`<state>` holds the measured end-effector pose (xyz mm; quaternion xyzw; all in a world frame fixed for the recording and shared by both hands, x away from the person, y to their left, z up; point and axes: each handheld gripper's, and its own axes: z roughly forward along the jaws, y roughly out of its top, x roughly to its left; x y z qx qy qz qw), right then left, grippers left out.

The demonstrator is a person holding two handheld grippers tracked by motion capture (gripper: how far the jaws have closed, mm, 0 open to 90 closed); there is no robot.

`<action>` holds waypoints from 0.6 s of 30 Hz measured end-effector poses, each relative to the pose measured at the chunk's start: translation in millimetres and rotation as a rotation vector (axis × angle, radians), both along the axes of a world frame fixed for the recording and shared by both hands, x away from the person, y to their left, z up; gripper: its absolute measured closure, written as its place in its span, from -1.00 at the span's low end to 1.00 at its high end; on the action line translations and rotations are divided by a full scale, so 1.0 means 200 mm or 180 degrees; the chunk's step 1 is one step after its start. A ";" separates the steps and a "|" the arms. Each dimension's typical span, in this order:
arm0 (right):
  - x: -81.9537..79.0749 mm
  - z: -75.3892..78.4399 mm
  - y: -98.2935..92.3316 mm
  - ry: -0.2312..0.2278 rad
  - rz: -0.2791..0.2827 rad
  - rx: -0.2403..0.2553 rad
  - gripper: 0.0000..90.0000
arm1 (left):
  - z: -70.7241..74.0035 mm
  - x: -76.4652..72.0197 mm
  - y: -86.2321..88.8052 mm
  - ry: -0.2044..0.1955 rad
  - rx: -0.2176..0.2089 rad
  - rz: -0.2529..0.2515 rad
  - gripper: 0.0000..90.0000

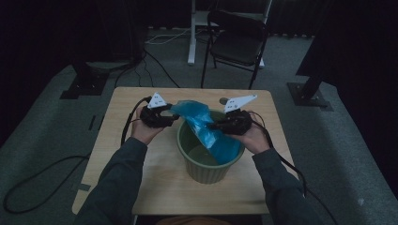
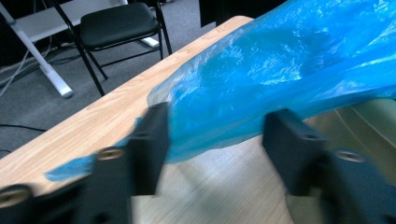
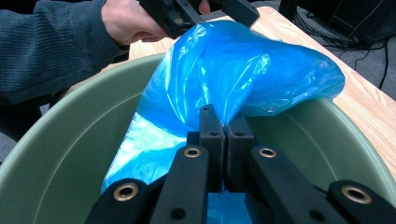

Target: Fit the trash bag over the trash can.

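Observation:
A blue plastic bag (image 1: pixel 202 123) hangs over and into a green bucket (image 1: pixel 206 172) on the wooden table (image 1: pixel 155 180). My right gripper (image 1: pixel 212 126) is over the bucket's right rim, shut on a gathered fold of the bag (image 3: pixel 243 65); its jaws (image 3: pixel 226 128) pinch the film together above the bucket's inside (image 3: pixel 56 140). My left gripper (image 1: pixel 175 118) is at the bag's upper left corner, left of the bucket. Its jaws (image 2: pixel 219 140) stand wide apart, with the bag's loose edge (image 2: pixel 280 70) lying between them and no pad pressing it. The right gripper view also has the left gripper (image 3: pixel 201 11) beyond the bag.
The bucket stands at the table's middle right, with bare wood (image 2: pixel 107 121) to its left and front. Behind the table stand a black folding chair (image 1: pixel 237 42) and a white desk leg (image 1: pixel 191 37). Cables (image 1: pixel 42 178) trail over the grey carpet at left.

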<state>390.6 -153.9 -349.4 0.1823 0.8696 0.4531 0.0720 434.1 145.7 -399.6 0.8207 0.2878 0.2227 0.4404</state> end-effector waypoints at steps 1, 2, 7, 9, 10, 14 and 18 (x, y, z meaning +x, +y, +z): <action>0.00 0.00 0.00 -0.0001 0.0001 0.0003 0.96 | 0.01 0.00 -0.01 -0.0020 0.0017 -0.0016 0.29; -0.01 0.00 0.00 -0.0002 0.0004 0.0001 0.97 | 0.01 -0.01 -0.02 -0.0052 0.0027 -0.0009 0.46; -0.01 0.00 -0.01 -0.0013 -0.0003 -0.0014 0.96 | 0.05 -0.03 -0.04 -0.0116 0.0032 -0.0063 0.94; -0.01 0.00 -0.02 -0.0009 -0.0018 -0.0023 0.94 | 0.07 -0.05 -0.05 -0.0143 0.0008 -0.0097 0.99; -0.01 0.00 -0.03 0.0004 -0.0027 -0.0029 0.91 | 0.07 -0.05 -0.06 -0.0147 0.0013 -0.0119 0.99; -0.01 0.00 -0.06 0.0014 -0.0047 -0.0027 0.57 | 0.11 -0.07 -0.07 -0.0202 0.0027 -0.0152 0.99; -0.03 0.03 -0.10 -0.0056 -0.0129 0.0009 0.34 | 0.13 -0.09 -0.09 -0.0267 0.0052 -0.0165 0.99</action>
